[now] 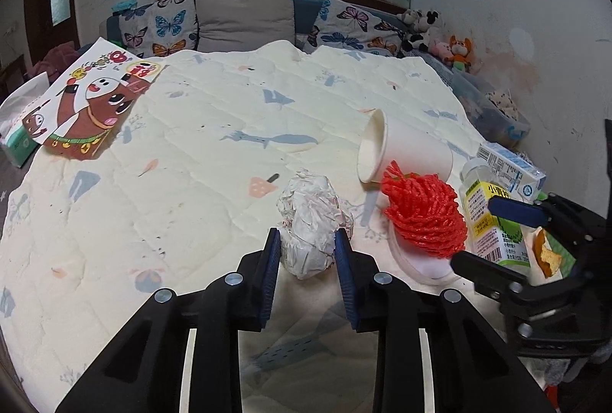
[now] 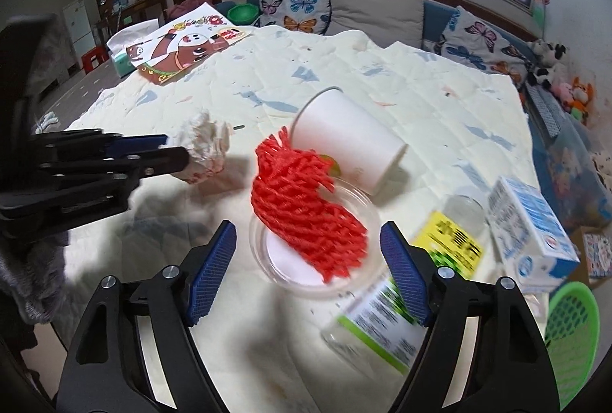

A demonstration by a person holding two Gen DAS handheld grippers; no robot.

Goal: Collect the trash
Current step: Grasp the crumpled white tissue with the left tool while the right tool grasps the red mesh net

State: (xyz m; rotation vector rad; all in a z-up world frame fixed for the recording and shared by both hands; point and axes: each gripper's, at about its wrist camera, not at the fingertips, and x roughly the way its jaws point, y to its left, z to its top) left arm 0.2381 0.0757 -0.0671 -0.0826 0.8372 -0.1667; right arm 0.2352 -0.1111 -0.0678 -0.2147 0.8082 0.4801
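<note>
My left gripper [image 1: 308,241] is shut on a crumpled white paper ball [image 1: 311,221] on the quilted table cover; it also shows in the right wrist view [image 2: 204,149]. My right gripper [image 2: 308,248] is open, its jaws standing either side of a red foam net [image 2: 306,218] that lies in a clear plastic lid [image 2: 275,260]. The net [image 1: 422,212] and right gripper [image 1: 493,233] show in the left wrist view. A white paper cup [image 2: 344,141] lies on its side behind the net. A yellow-green labelled bottle [image 2: 401,283] lies right of the lid.
A blue-white milk carton [image 2: 535,233] and a green basket [image 2: 572,332] sit at the right. A cartoon-printed paper bag [image 1: 88,99] and tissue box [image 1: 19,141] lie far left. Orange peel [image 1: 547,252] lies by the bottle. A sofa with cushions [image 1: 244,15] stands behind.
</note>
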